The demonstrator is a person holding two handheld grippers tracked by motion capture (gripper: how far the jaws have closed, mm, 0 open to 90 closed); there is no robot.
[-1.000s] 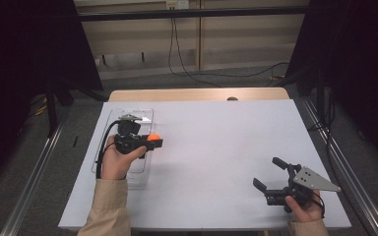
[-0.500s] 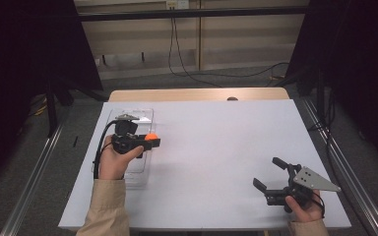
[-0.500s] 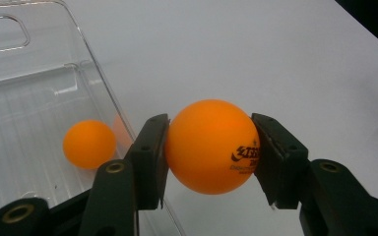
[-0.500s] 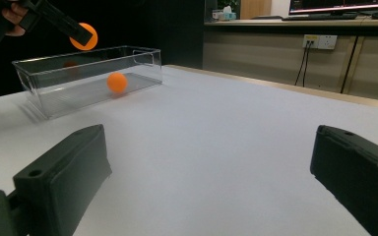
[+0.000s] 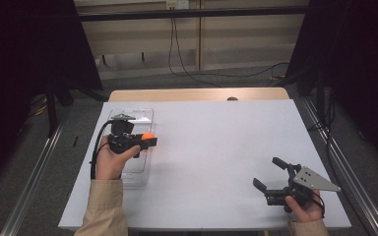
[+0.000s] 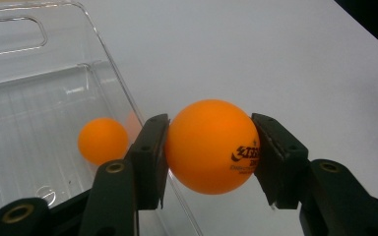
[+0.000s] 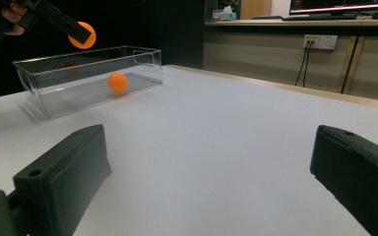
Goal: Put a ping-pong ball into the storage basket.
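My left gripper (image 5: 148,138) is shut on an orange ping-pong ball (image 6: 211,146), with a black pad pressed on each side of it. It holds the ball in the air over the right-hand wall of a clear plastic bin (image 5: 133,115) at the table's left. A second orange ball (image 6: 102,140) lies on the bin's floor, also seen through the bin wall as the second ball (image 7: 117,82) in the right gripper view. My right gripper (image 5: 267,172) rests near the table's front right corner, its jaws wide open with nothing between them.
The white table top (image 5: 216,142) stretches bare between the two hands. A wooden strip (image 5: 197,94) runs along its far edge. Metal rails (image 5: 344,167) flank both sides, and cables hang on the back wall.
The left gripper has drifted a little to the left with the ball, closer over the bin. The right gripper has stayed put.
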